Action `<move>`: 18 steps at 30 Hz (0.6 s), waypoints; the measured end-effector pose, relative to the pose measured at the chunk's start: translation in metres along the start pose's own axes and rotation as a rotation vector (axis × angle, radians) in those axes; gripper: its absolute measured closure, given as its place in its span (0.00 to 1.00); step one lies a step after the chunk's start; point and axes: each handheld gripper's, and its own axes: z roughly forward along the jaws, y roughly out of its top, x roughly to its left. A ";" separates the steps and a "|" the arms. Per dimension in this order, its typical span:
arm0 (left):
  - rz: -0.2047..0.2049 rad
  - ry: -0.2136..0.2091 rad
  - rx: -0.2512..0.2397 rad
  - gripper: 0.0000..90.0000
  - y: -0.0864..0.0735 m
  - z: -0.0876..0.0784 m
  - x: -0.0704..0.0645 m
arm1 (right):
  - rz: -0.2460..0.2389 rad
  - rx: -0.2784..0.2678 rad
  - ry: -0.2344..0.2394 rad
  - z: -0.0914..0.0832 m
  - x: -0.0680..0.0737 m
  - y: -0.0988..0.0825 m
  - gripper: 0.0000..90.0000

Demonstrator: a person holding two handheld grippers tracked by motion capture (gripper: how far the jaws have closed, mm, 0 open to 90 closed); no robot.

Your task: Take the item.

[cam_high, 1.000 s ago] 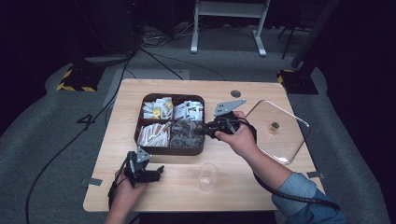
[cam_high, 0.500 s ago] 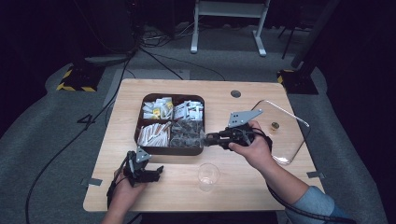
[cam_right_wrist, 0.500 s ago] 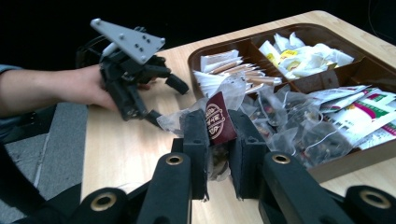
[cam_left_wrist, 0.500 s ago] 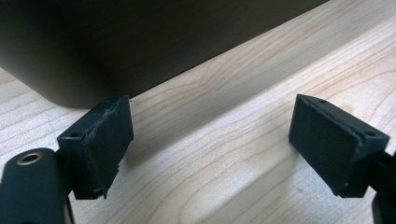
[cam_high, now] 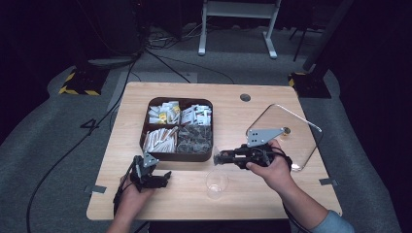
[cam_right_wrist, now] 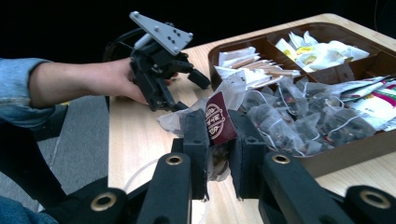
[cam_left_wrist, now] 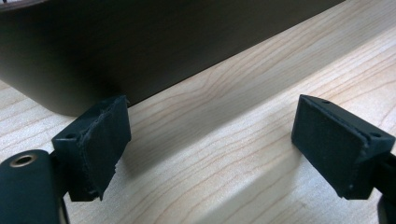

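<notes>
From above, the right gripper (cam_high: 217, 157) hangs over the table (cam_high: 272, 204), just past the front right corner of the brown tray (cam_high: 145, 127). A clear cup (cam_high: 216, 180) stands near it, a bit closer to the person. The left gripper (cam_high: 164, 178) rests on the table in front of the tray.

In the left gripper view, the jaws stand wide apart with nothing between them (just bare wood), close to the tray wall (cam_left_wrist: 140, 51).

In the right gripper view, the jaws are squeezed on a tea bag (cam_right_wrist: 219, 122) with a dark red tag. It is held up just outside the tray.
</notes>
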 end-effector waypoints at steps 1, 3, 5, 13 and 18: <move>-0.001 -0.001 0.000 0.13 0.000 0.000 0.000 | 0.001 -0.009 0.003 0.000 0.002 -0.002 0.88; -0.001 0.000 0.000 0.13 0.000 0.000 0.000 | 0.011 -0.029 0.020 0.000 0.005 -0.006 0.88; -0.001 0.000 0.000 0.13 0.000 0.000 0.000 | 0.014 -0.037 0.026 0.001 0.009 -0.010 0.88; 0.000 0.000 0.000 0.13 0.000 0.000 0.000 | -0.005 0.020 0.048 0.005 0.019 -0.014 0.88; -0.002 -0.001 0.000 0.13 0.000 0.000 0.000 | -0.004 0.049 0.058 0.008 0.022 -0.018 0.88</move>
